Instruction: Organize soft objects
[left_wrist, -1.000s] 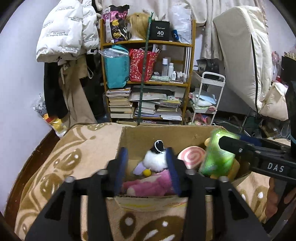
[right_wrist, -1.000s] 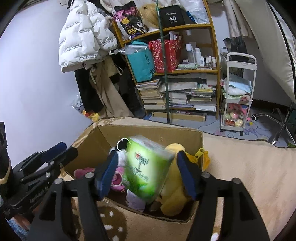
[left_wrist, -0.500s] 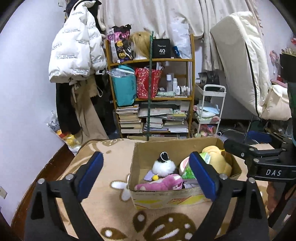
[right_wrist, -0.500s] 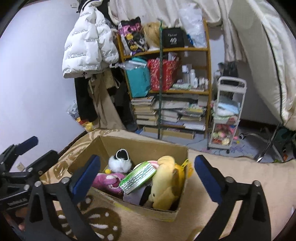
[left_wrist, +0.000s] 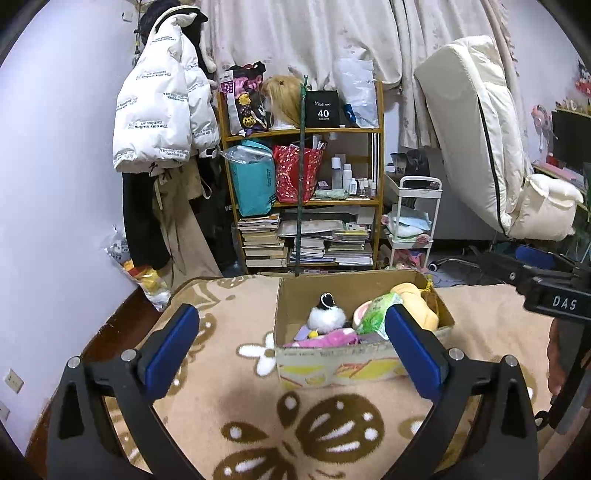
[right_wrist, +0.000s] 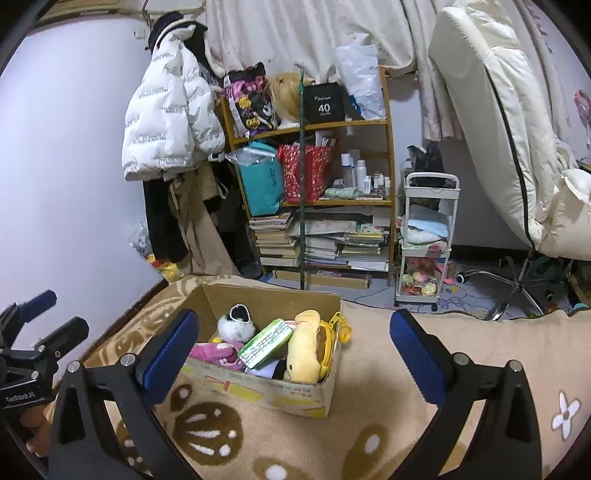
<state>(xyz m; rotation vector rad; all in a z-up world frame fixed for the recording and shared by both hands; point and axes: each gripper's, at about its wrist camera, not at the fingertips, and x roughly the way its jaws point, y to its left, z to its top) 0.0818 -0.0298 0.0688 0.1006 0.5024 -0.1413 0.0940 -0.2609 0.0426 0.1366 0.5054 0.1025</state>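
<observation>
Both grippers are hanging wide open and holding nothing above a tan blanket (left_wrist: 229, 373). The left gripper (left_wrist: 291, 343) is sitting just short of the box (left_wrist: 332, 360), its right pad overlapping the box's near right corner in view. The right gripper (right_wrist: 295, 356) is framing the box (right_wrist: 266, 389) from the other side. Inside, a white and black plush (right_wrist: 234, 325) is lying at the back, a pink plush (right_wrist: 216, 352) in front of it, a green tissue pack (right_wrist: 266, 343) is leaning tilted in the middle, and a yellow plush (right_wrist: 304, 347) is filling the right end. A bookshelf (left_wrist: 306, 195) is standing behind
</observation>
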